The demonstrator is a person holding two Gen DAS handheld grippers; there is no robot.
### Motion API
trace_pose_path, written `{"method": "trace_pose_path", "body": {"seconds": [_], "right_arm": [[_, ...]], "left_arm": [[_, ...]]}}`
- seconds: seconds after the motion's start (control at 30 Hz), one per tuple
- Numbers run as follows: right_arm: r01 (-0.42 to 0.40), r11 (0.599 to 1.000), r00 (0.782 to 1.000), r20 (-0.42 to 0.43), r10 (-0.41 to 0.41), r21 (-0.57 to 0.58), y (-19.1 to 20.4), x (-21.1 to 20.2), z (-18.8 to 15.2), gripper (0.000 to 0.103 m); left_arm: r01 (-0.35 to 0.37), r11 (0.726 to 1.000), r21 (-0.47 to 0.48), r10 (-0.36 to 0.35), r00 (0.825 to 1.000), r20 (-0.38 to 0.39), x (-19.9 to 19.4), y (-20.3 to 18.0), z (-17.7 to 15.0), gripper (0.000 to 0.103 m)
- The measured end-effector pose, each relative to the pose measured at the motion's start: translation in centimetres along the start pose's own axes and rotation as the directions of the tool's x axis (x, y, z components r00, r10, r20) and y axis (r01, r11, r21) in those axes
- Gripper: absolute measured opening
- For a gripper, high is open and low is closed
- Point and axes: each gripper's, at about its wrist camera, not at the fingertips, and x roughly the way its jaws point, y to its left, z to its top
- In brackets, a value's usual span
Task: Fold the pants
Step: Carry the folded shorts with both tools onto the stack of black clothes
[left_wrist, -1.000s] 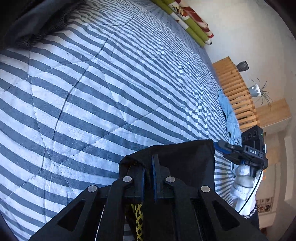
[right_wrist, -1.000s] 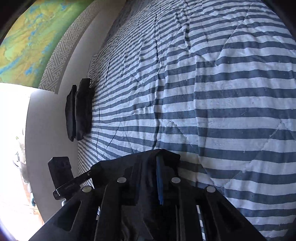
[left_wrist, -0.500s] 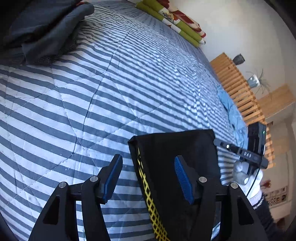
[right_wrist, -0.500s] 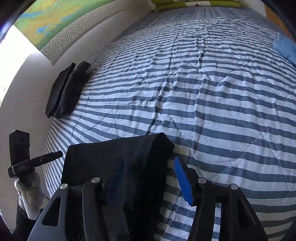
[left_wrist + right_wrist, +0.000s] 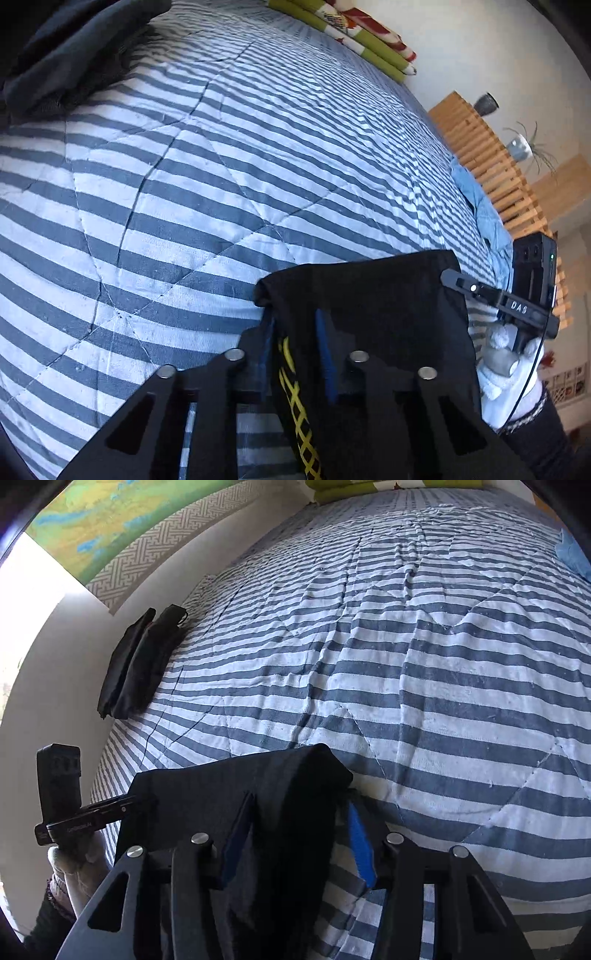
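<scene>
The black pants [image 5: 369, 295] are laid folded at the near edge of the striped bed [image 5: 221, 166], one corner under each tool. The left tool [image 5: 295, 343] is narrowed onto the yellow-trimmed corner, though a firm pinch cannot be told. The right tool [image 5: 295, 834] is spread astride the other corner [image 5: 295, 775].

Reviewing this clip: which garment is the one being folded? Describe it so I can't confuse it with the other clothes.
On the striped bed, look at the near edge, between the two grippers. The black pants lie there; unlike the dark folded pile by the wall and the light blue garment, they carry a yellow lattice stripe.
</scene>
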Motion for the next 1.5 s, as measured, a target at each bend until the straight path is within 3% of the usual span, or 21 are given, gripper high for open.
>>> {"method": "trace_pose_path", "body": {"seconds": [0.07,0.17,0.33,0.47,0.63,0.83,0.97,1.3,1.4,1.5], "right_arm": [[-0.022,1.000,0.999,-0.023,0.022,0.010,0.2,0.6,0.0,0.018],[-0.018,1.000,1.000,-0.005,0.018,0.013,0.9,0.6,-0.2,0.012],[-0.040,0.999,0.994,0.099,0.042,-0.021,3.3,-3.1,-0.8,0.010],[-0.047,0.995,0.978,0.198,0.063,-0.086,7.1,-7.6,-1.1,0.009],[-0.018,0.984,0.950,0.303,0.072,-0.179,13.7,-12.0,-1.0,0.009],[0.019,0.950,0.907,0.404,0.114,-0.311,22.4,-14.3,-0.7,0.009],[-0.002,0.932,0.898,0.409,0.161,-0.362,27.2,-13.2,0.2,0.009],[-0.107,0.913,0.894,0.364,0.262,-0.393,35.2,-5.9,7.0,0.009],[-0.145,0.917,0.895,0.345,0.282,-0.373,36.4,-2.6,10.3,0.009],[-0.176,0.930,0.899,0.333,0.286,-0.322,36.8,1.8,14.8,0.009]], "left_arm": [[-0.010,1.000,0.002,0.010,1.000,0.007,0.1,-0.1,0.0,0.011],[-0.044,0.999,0.022,0.043,0.999,0.031,0.2,-1.0,-0.1,0.008],[-0.013,1.000,0.019,0.011,0.994,0.109,-2.5,-1.9,-0.2,0.007],[-0.015,0.998,0.053,0.003,0.978,0.207,-6.9,-3.5,-0.2,0.007],[-0.020,0.996,0.085,-0.010,0.940,0.341,-14.1,-5.2,0.4,0.007],[-0.088,0.991,0.098,0.027,0.864,0.502,-23.3,-4.7,1.7,0.007],[-0.134,0.989,0.069,0.072,0.820,0.568,-28.1,-2.6,3.1,0.007],[-0.269,0.963,0.008,0.200,0.738,0.645,-35.4,4.5,9.4,0.006],[-0.286,0.958,-0.008,0.221,0.722,0.656,-37.0,8.1,12.2,0.006],[-0.303,0.953,-0.027,0.248,0.723,0.645,-36.4,11.3,16.6,0.006]]}}
